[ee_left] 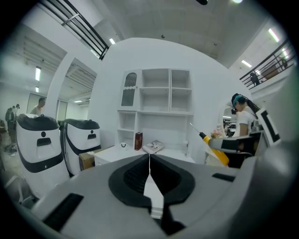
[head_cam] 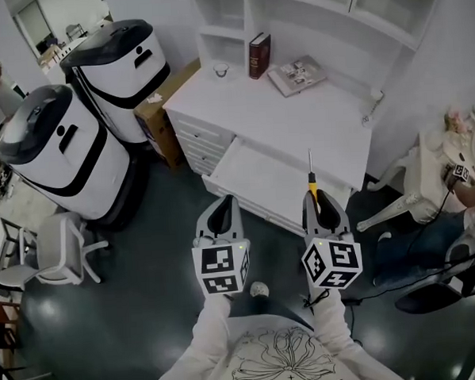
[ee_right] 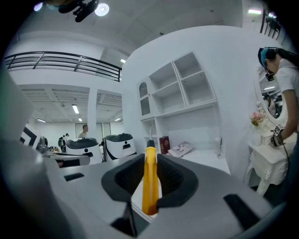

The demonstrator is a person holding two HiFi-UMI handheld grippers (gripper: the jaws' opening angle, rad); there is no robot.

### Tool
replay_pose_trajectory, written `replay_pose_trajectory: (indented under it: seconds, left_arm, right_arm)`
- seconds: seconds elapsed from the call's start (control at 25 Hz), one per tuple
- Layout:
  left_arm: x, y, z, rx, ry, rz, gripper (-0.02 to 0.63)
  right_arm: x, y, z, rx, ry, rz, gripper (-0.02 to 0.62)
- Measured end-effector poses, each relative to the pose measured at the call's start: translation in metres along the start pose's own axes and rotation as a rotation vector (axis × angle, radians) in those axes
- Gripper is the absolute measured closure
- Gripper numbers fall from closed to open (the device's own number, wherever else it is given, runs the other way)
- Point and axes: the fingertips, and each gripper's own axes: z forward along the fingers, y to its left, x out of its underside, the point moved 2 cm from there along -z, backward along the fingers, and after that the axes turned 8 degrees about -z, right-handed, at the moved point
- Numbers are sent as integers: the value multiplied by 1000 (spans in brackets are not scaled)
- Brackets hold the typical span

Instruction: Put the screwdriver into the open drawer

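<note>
The screwdriver (head_cam: 311, 180) has a yellow handle and a thin metal shaft that points away from me toward the white desk (head_cam: 313, 118). My right gripper (head_cam: 317, 197) is shut on its handle (ee_right: 150, 182), which sits upright between the jaws. The left gripper (head_cam: 221, 203) is beside it at the same height, its jaws closed together (ee_left: 149, 157) with nothing in them. The open drawer (head_cam: 253, 176) juts out of the desk front just beyond both grippers. In the left gripper view, the screwdriver (ee_left: 214, 144) shows at the right.
Two tall white-and-black machines (head_cam: 56, 147) (head_cam: 120, 68) stand left of the desk, with a cardboard box (head_cam: 160, 110) between them and the desk. A book (head_cam: 259, 55), a magazine (head_cam: 297, 75) and a cup (head_cam: 220, 69) lie on the desktop. A seated person (head_cam: 469, 213) is at the right.
</note>
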Motion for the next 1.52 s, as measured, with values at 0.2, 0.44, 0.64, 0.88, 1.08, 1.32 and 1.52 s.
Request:
replay_pose_trajectory:
  seconds: [0.2, 0.44, 0.64, 0.88, 1.08, 1.32, 1.52]
  left_arm:
    - [5, 1, 21, -21, 27, -4, 598]
    - [10, 11, 43, -38, 47, -6, 598]
    - [2, 24, 72, -35, 52, -8, 598]
    - [-3, 36, 120, -9, 61, -8, 598]
    - [-9, 51, 166, 4, 83, -14, 598]
    - [-11, 71, 218, 18, 121, -19, 598]
    - [-9, 86, 257, 22, 152, -27, 598]
  right_arm:
    - [13, -14, 22, -14, 35, 20, 517]
    - [22, -15, 46, -37, 56, 30, 517]
    - [21, -16, 77, -42, 64, 32, 517]
    - [20, -20, 125, -47, 69, 23, 517]
    - [21, -23, 170, -63, 88, 2, 517]
    - [26, -20, 223, -83, 123, -2, 517]
    - [35, -21, 263, -94, 161, -1, 517]
